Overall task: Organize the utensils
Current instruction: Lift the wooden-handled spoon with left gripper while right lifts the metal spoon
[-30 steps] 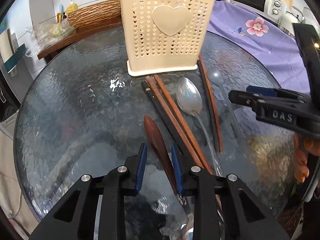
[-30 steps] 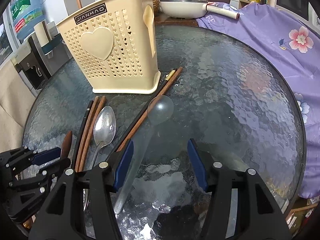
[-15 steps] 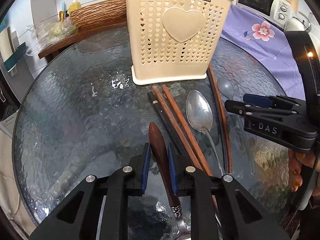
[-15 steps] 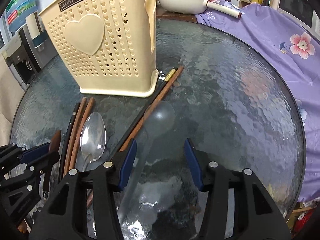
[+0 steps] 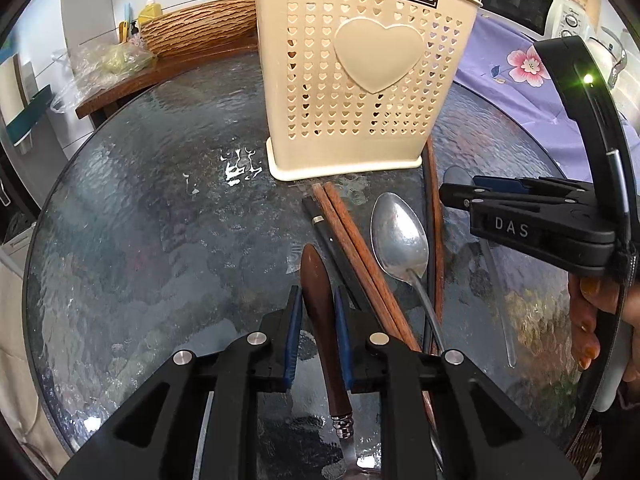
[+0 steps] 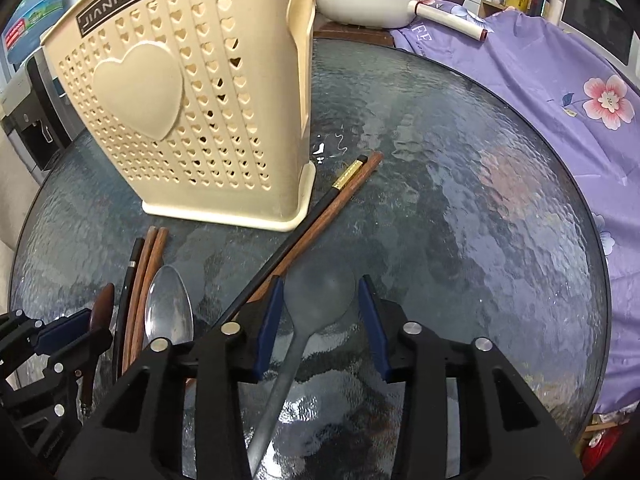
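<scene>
A cream perforated utensil holder (image 5: 360, 76) stands on the round glass table (image 5: 140, 220). In front of it lie brown and black chopsticks (image 5: 352, 240), a metal spoon (image 5: 398, 236) and a brown-handled utensil (image 5: 320, 308). My left gripper (image 5: 316, 312) is shut on the brown handle, low at the table. My right gripper (image 6: 320, 300) is open, its pads either side of the bowl of a translucent grey spoon (image 6: 316, 300) lying on the glass. The holder (image 6: 188, 92) and another chopstick pair (image 6: 320, 208) also show in the right wrist view.
A purple flowered cloth (image 6: 560, 80) covers things right of the table. A white pan (image 6: 360, 4) and a wooden basket (image 5: 192, 28) sit behind. A microwave (image 5: 516, 4) is at far right.
My left gripper moved forward and closed onto the brown handle. My right gripper moved forward until the grey spoon's bowl lies between its pads, and narrowed slightly.
</scene>
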